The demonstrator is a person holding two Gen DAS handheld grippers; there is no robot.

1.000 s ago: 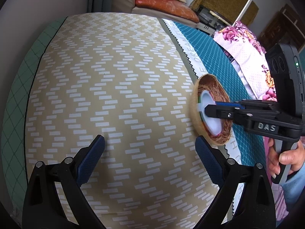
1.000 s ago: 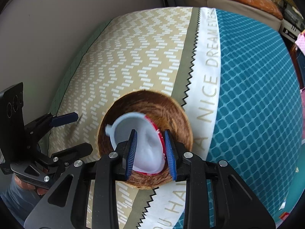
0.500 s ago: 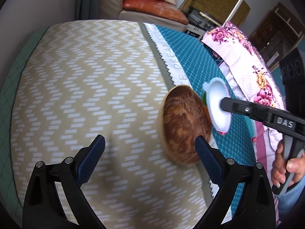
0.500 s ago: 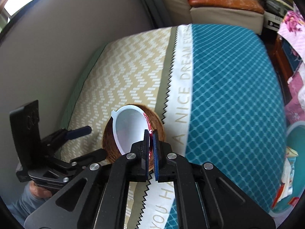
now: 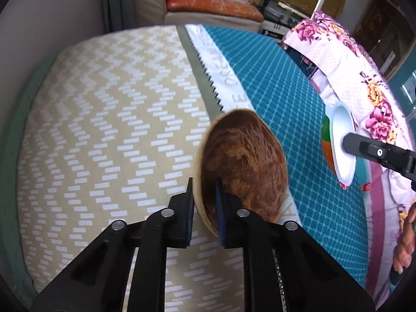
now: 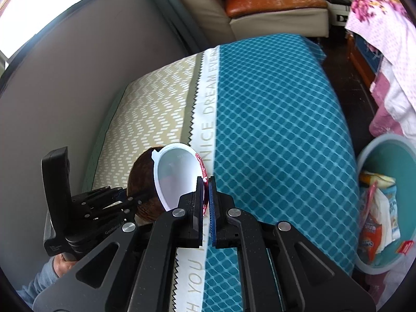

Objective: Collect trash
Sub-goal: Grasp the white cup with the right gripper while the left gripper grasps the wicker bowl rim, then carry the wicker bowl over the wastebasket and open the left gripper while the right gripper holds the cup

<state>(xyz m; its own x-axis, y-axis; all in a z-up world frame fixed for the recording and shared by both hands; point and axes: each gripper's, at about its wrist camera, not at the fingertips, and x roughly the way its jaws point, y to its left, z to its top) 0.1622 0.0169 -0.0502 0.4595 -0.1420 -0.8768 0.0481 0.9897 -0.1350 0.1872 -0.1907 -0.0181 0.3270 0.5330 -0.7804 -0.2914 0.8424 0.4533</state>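
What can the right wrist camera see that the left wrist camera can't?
Only the right wrist view shows the teal bin beside the bed, with wrappers inside. Only the left wrist view shows the inside of the coconut shell, whose rim the left gripper pinches. Both show the white cup clamped in the right gripper, lifted off the bedspread, and the orange cushion behind.

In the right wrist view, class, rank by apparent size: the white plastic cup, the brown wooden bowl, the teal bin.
1. teal bin
2. white plastic cup
3. brown wooden bowl, though the cup hides much of it, so the last two are unsure.
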